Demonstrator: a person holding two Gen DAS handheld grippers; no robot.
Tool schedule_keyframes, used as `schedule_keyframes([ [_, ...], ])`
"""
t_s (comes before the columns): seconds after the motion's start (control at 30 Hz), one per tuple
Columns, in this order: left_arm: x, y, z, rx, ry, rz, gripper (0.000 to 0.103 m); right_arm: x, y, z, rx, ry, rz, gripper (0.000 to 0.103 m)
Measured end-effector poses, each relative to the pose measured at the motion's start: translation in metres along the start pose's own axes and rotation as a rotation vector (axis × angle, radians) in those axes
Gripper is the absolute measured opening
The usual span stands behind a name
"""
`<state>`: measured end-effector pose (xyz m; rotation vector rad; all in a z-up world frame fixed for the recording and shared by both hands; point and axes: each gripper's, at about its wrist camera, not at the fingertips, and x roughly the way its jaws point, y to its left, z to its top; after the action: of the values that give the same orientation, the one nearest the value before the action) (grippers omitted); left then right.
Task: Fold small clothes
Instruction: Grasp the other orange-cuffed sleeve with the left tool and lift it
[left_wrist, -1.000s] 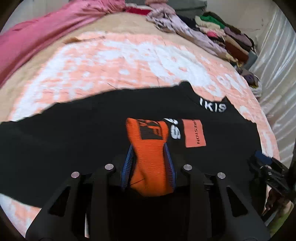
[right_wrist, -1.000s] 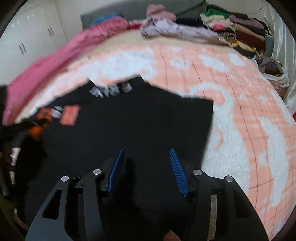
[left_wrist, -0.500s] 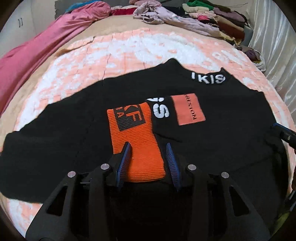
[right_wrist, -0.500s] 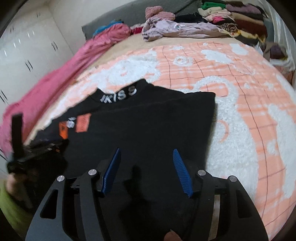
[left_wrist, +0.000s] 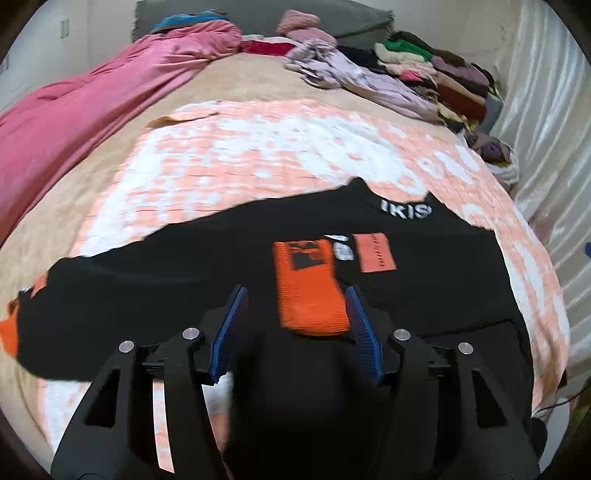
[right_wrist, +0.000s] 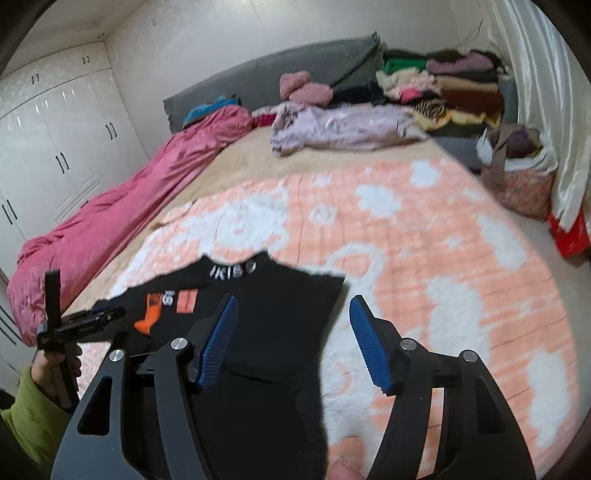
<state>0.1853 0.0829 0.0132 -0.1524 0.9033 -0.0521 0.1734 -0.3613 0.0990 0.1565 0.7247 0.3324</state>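
One bed (right_wrist: 229, 155) fills the room ahead of you, carrying one peach-and-white blanket (right_wrist: 424, 258) over a tan sheet. From the left: white wardrobe doors (right_wrist: 55, 147) line the wall, one pink quilt (right_wrist: 122, 221) lies bunched along the bed's left edge, one grey headboard (right_wrist: 266, 77) stands at the far end, one crumpled lilac garment (right_wrist: 340, 127) lies beside one stack of folded clothes (right_wrist: 450, 88), and pale curtains (right_wrist: 546, 103) hang on the right.

One black sweater (left_wrist: 207, 284) is spread flat on the blanket's near part, white letters on its collar at the far edge. One orange cuff (left_wrist: 308, 288) is folded across its chest, next to one salmon patch (left_wrist: 375, 253); a second orange cuff (left_wrist: 9, 336) shows at the far left sleeve end.

Your left gripper (left_wrist: 293, 326) has just been opening; it is released, with the cuff lying between its jaws but not pinched. Your right gripper (right_wrist: 293, 339) has also just been opening and grips nothing, above the sweater's right edge. Your left hand (right_wrist: 51, 363), in a green sleeve (right_wrist: 33, 417), shows in the right view.
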Motion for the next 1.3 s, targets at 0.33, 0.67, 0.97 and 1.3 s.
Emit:
schedule_keyframes([
  [0.33,-0.055,0.102,-0.015,-0.136,-0.067,0.104,0.057,-0.104,0.019,0.069,-0.007,-0.195,0.079,0.062],
  [0.67,-0.072,0.229,-0.053,-0.405,-0.045,0.292,0.06,-0.068,0.142,0.093,-0.223,-0.153,0.303,0.069],
  [0.97,-0.058,0.28,-0.072,-0.564,-0.009,0.332,0.064,0.073,0.246,0.019,-0.31,0.083,0.416,0.07],
  [1.3,-0.041,0.294,-0.077,-0.683,-0.053,0.329,0.055,0.161,0.275,-0.059,-0.314,0.24,0.302,0.073],
])
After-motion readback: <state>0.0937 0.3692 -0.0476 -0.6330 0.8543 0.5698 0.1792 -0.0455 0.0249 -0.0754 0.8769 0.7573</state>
